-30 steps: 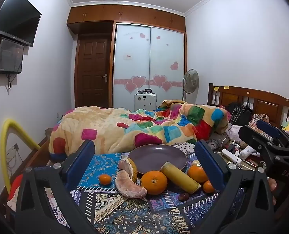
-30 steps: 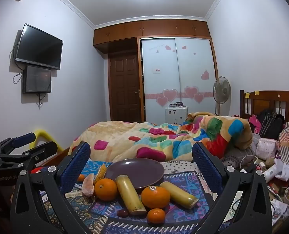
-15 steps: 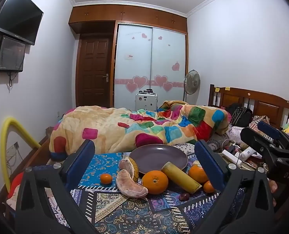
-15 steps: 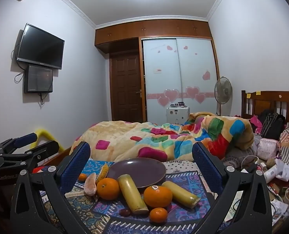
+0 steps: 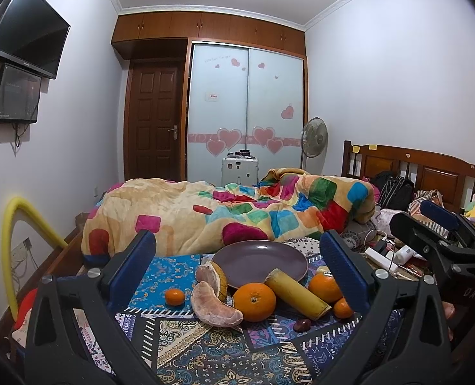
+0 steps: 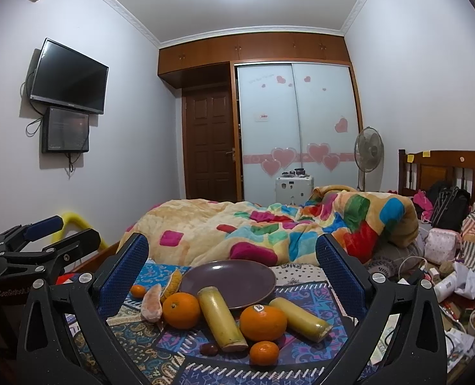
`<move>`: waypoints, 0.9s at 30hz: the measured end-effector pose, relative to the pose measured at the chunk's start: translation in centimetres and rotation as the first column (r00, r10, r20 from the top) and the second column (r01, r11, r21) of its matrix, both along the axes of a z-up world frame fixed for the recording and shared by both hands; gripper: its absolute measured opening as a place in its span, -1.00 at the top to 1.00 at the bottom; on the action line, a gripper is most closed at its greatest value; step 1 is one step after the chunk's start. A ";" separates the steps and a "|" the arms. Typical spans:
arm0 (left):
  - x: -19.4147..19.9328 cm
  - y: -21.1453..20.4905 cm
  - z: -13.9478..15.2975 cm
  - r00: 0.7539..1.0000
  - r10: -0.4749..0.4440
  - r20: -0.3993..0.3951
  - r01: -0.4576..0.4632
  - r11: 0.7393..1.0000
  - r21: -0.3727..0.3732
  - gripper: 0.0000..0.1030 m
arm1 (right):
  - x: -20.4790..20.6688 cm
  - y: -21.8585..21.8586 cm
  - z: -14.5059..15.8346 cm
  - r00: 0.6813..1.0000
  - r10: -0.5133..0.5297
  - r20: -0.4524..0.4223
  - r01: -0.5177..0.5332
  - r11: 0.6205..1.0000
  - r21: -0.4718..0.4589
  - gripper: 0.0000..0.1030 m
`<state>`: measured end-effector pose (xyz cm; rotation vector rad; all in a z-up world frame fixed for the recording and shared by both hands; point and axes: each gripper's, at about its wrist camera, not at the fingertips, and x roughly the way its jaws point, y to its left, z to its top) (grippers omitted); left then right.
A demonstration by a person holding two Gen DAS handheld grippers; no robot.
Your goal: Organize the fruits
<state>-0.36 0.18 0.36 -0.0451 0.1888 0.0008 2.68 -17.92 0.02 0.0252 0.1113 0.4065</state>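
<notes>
1. Left wrist view showed me the left tongs (image 5: 237, 253) spread wide and gripping nothing, held above the near edge of the patterned cloth (image 5: 205, 346).
2. My right tongs (image 6: 231, 253) were likewise released and empty, aimed at the same spread.
3. By my reading nothing was sorted yet: the purple plate (image 6: 253, 280) lay bare, with every fruit on the cloth just in front of it or beside it.
4. Left to move were two large oranges (image 6: 181, 309) (image 6: 263, 322), two small tangerines (image 6: 264, 353) (image 5: 174, 296), two yellow cane-like sticks (image 6: 221, 317) (image 6: 301, 317), the pomelo segments (image 5: 216, 309) and a small dark chestnut-like fruit (image 6: 209, 349).
5. One stick leaned on the plate's rim; the rest sat close together, some touching.
6. The surface was a bed, not a bench, with a patchwork quilt (image 5: 237, 215) heaped behind the plate.
7. Beyond stood a wooden door (image 6: 210, 147), a heart-stickered wardrobe (image 6: 298, 128), a fan (image 6: 368, 150) and a wall television (image 6: 69, 77).
</notes>
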 end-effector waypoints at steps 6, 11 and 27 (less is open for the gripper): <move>-0.1 0.0 0.2 1.000 -0.001 0.004 0.001 1.000 0.000 -1.00 | 0.0 0.1 0.0 1.000 0.010 -0.002 -0.010 1.000 0.005 -1.00; -0.1 0.0 0.5 1.000 0.001 0.012 -0.001 1.000 0.000 -1.00 | -0.1 0.3 0.1 1.000 0.011 0.000 -0.011 1.000 0.003 -1.00; -0.2 0.0 0.7 1.000 0.004 0.016 -0.004 1.000 0.002 -1.00 | 0.1 0.2 0.1 1.000 0.012 -0.002 -0.012 1.000 0.010 -1.00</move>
